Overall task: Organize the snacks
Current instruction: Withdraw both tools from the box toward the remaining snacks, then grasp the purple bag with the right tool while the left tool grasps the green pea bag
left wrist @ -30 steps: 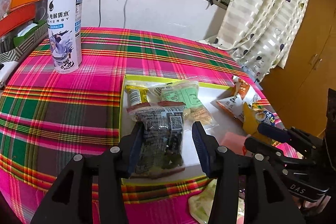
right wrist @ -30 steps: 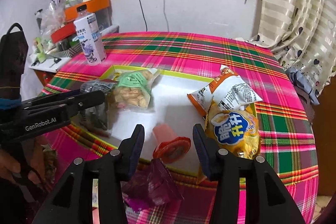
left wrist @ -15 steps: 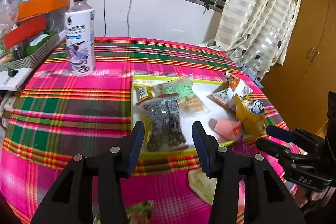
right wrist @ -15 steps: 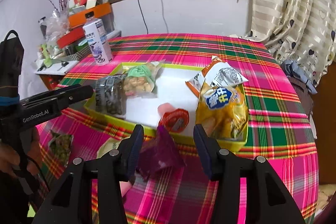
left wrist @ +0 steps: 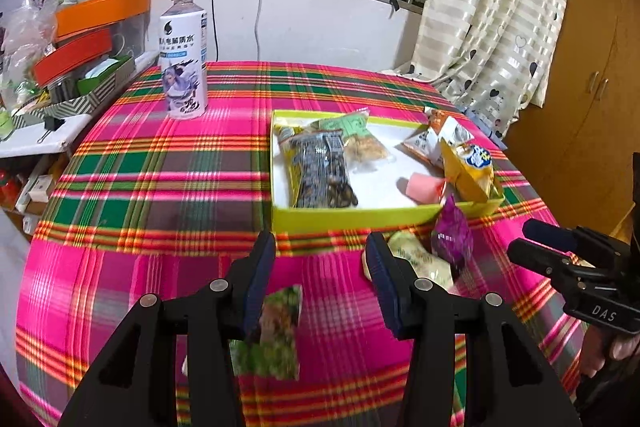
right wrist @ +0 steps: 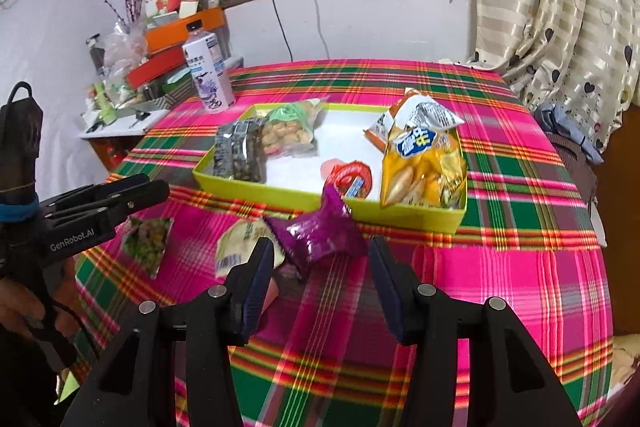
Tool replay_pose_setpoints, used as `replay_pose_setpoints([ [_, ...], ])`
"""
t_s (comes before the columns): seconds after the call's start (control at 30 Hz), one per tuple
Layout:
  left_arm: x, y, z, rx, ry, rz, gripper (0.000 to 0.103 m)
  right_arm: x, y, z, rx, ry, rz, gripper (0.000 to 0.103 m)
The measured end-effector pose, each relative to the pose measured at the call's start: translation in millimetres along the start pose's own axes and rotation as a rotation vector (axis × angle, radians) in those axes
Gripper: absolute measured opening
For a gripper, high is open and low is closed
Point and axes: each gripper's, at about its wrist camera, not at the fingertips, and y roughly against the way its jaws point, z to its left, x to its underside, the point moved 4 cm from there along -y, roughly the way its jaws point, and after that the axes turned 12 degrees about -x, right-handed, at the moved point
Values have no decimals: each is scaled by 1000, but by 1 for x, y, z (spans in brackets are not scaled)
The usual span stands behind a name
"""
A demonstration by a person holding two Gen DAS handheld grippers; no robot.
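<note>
Left wrist view shows my left gripper (left wrist: 322, 247) spread wide and holding nothing, hovering over the plaid tablecloth (left wrist: 160, 187) on the near side of the yellow-green tray (left wrist: 352, 217). A green snack packet (left wrist: 274, 331) lies flat on the cloth at about 7 o'clock from my fingertips, partly under my left finger (left wrist: 260, 267). At 2 o'clock sit a pale packet (left wrist: 420, 259) and a purple packet (left wrist: 452, 239), the purple one leaning against the tray's near wall. Inside the tray, a dark seed packet (left wrist: 320, 167) lies along the 9 o'clock side with a green-topped cracker bag (left wrist: 356, 139) beside it; a pink jelly cup (left wrist: 424, 187) and a yellow chip bag (left wrist: 468, 167) are toward 3 o'clock, an orange-and-white bag (left wrist: 440, 135) behind them. A white drink bottle (left wrist: 184, 63) stands upright at 11 o'clock, well apart from the tray. From the right wrist view, my right gripper (right wrist: 322, 255) is also spread and empty, its fingers bracketing the purple packet (right wrist: 320, 231) without touching it.
</note>
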Motion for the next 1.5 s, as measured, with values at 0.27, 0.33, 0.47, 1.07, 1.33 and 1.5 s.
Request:
replay_pose_setpoints([
  [0.27,11,7,4,-7,4,7,48,8,5,4,-8,-4,-2,49],
  [0.33,12,7,5,-6,4,8,48,9,5,4,-9,-7,-2,49],
  [0.47,13,7,7,-8,6,9,48,11,3,0,-11,-15,5,49],
  [1.07,13,-4,16,-7,26,32,48,-13,-40,-11,21,-70,21,49],
  [1.33,12,-12,15,-6,10,44,48,-15,-64,-18,106,-40,79,50],
  [1.5,14,-14,14,11,12,50,48,-3,-52,-25,110,-41,93,51],
])
